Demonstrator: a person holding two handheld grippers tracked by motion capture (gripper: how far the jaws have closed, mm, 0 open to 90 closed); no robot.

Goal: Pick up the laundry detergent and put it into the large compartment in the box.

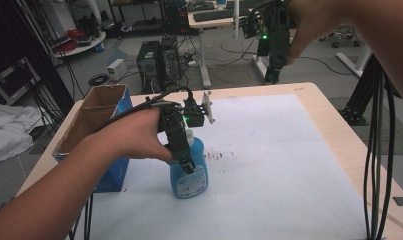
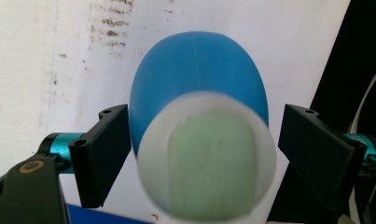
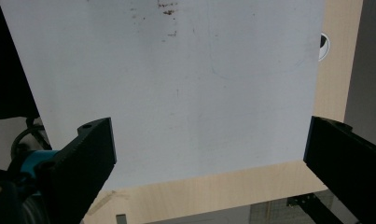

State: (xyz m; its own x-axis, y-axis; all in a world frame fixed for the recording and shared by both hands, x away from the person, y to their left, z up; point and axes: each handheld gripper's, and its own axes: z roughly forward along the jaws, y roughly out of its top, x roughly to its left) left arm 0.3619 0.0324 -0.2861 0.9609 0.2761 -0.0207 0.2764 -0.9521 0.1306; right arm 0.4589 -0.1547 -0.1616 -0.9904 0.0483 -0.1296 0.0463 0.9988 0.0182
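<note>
the blue bottle (image 1: 189, 175) stands upright on the white mat (image 1: 279, 165), near the left, just right of an open cardboard box (image 1: 96, 125). the left gripper (image 1: 185, 162) points down over it, its jaws partly open on either side of the white cap (image 2: 206, 156); whether the pads touch the bottle i cannot tell. farther right, the right gripper (image 1: 271, 75) hangs high above the table's far edge, jaws wide open, holding nothing.

Smooth blue plastic bottle (image 1: 189, 172), cardboard box (image 1: 96, 120)
</note>
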